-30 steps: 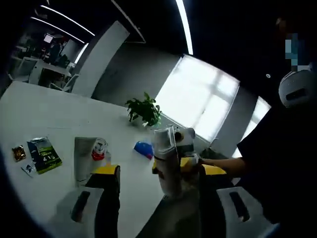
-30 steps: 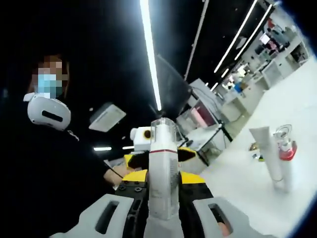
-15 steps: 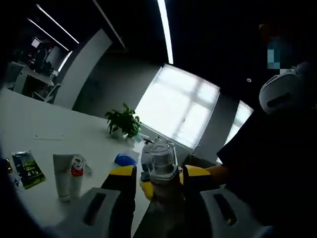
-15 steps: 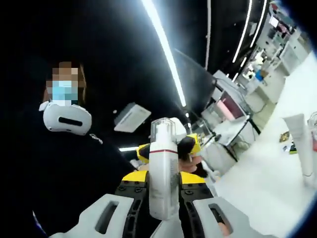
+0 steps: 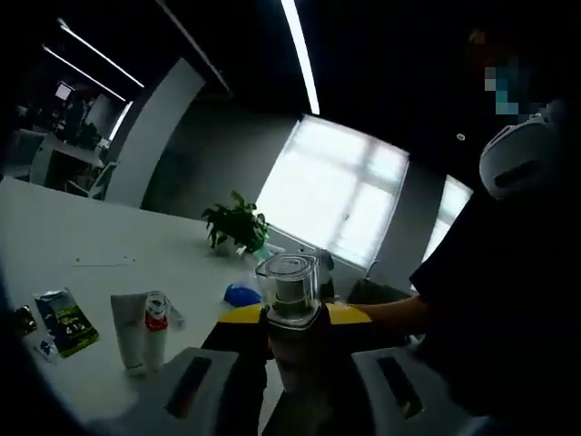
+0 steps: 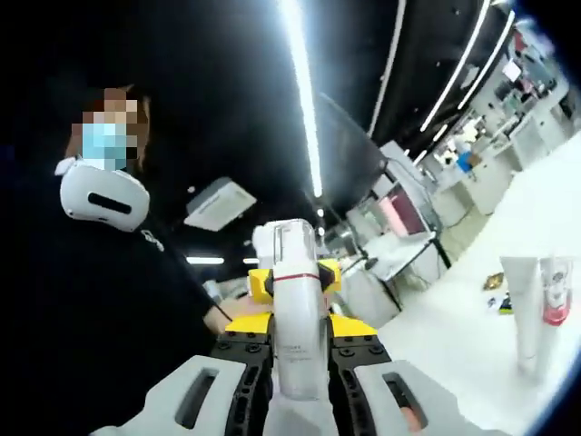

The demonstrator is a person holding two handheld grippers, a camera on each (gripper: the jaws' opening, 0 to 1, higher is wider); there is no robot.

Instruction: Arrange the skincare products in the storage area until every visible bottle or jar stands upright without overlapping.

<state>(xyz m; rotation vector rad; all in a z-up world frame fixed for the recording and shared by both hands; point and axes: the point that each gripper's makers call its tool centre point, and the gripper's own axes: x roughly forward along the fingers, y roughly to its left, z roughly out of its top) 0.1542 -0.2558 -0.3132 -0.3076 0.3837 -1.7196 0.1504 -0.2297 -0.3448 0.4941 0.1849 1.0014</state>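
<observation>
A white bottle (image 6: 298, 318) with a clear cap is held aloft, above the desk (image 5: 64, 259), clenched between the jaws of the right claw (image 6: 300, 363). Its capped end (image 5: 288, 289) is gripped by the left claw (image 5: 289, 350) too, probably so it can be turned upright before being set down. At nine o'clock in the left gripper view, a white tube (image 5: 129, 331) and a red-capped bottle (image 5: 156, 313) are already stood upright on the desk.
</observation>
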